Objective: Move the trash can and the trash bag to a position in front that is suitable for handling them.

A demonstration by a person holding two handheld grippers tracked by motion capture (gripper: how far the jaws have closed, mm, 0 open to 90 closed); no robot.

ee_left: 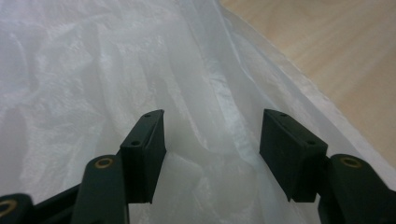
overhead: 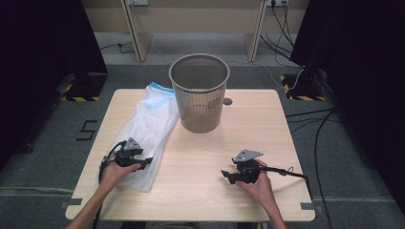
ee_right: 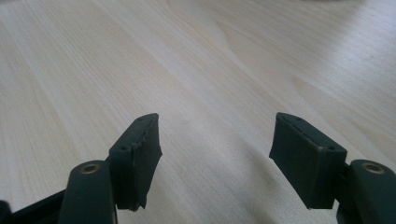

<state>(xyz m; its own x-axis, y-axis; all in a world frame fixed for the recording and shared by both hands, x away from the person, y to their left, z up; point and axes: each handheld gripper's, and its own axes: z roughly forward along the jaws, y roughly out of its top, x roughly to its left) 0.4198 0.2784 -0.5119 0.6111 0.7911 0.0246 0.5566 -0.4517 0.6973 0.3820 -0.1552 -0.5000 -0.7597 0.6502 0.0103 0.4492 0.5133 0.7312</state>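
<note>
Left gripper (overhead: 147, 161) positioned over the near end of the bag (overhead: 148, 129), jaws spread wide, nothing clamped; in the left gripper view, crumpled translucent bag (ee_left: 93, 70) directly beneath both jaws. Bag laid flat on the tabletop (overhead: 267, 124), left of the bin (overhead: 199, 93), far end with blue edge just beside the bin. Right gripper (overhead: 225, 174) near the tabletop's front, right of the bag and well apart from it, jaws wide open, empty, above bare wood (ee_right: 210, 70).
</note>
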